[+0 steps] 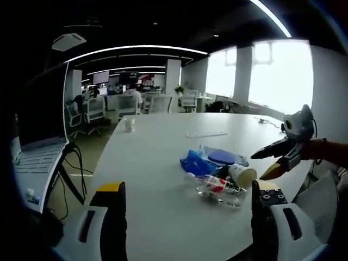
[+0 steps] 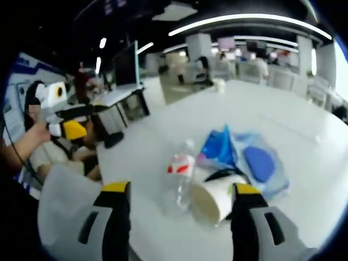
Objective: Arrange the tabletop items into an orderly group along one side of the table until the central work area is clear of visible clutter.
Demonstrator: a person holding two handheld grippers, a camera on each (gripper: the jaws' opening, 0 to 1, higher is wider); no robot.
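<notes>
One paper cup [image 2: 213, 199] lies on its side between the spread jaws of the right hand-held gripper [image 2: 182, 217], its mouth facing the camera, just beside the plastic bottle [image 2: 182, 174].

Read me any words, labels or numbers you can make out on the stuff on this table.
None can be read.
Bottle: a red and white label, print too blurred to read.
Paper cup: no print shows.
Blue packet: no lettering can be made out.
Far wall screens: too small to read.
</notes>
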